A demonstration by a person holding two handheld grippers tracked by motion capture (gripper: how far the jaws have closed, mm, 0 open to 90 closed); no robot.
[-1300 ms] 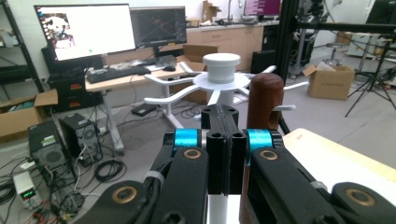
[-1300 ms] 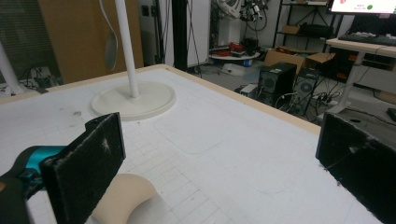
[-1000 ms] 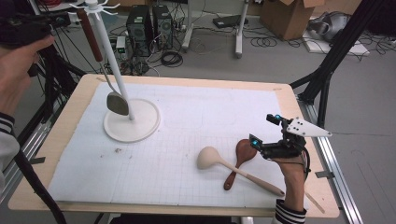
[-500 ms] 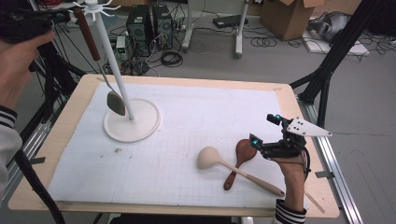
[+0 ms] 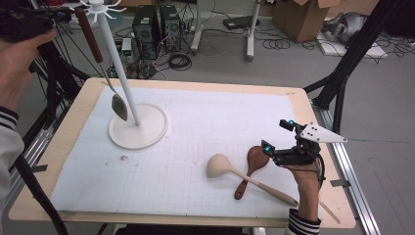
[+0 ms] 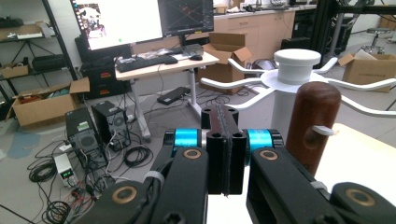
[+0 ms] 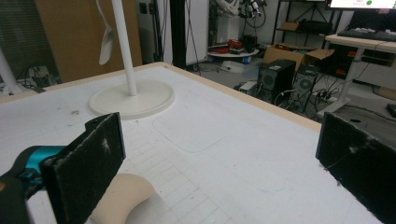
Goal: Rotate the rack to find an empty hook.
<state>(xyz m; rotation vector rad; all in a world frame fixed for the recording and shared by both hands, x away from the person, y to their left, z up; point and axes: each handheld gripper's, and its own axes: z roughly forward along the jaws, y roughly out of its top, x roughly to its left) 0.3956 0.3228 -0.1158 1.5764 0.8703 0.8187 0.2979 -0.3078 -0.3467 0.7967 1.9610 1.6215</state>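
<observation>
- High view shows the right gripper resting low at the table's right side, the person's hand under it; in the right gripper view its two black jaws stand wide apart with nothing between them.
- Just beside it on the white mat lie a pale ladle and a dark wooden spoon, the ladle's handle crossing over the spoon's; the ladle's bowl shows under the gripper's jaws.
- Farther off, the left gripper is up at the top of the white rack, its jaws clenched together on nothing.
- Right next to it, a metal spoon with a brown handle hangs from one of the rack's hooks, which passes through the hole in the handle's end; its bowl dangles close above the rack's round base.
- Judging by this, hanging the first utensil looks finished and the left gripper seems clear of it, while two utensils wait on the table.
- The likely next move is a pick-up by the right gripper: lower the open jaws across one handle, probably the ladle's since it lies on top, and close firmly enough that the long utensil does not swing.
- After that, the hole at the handle's end must be lined up with a free hook.
</observation>
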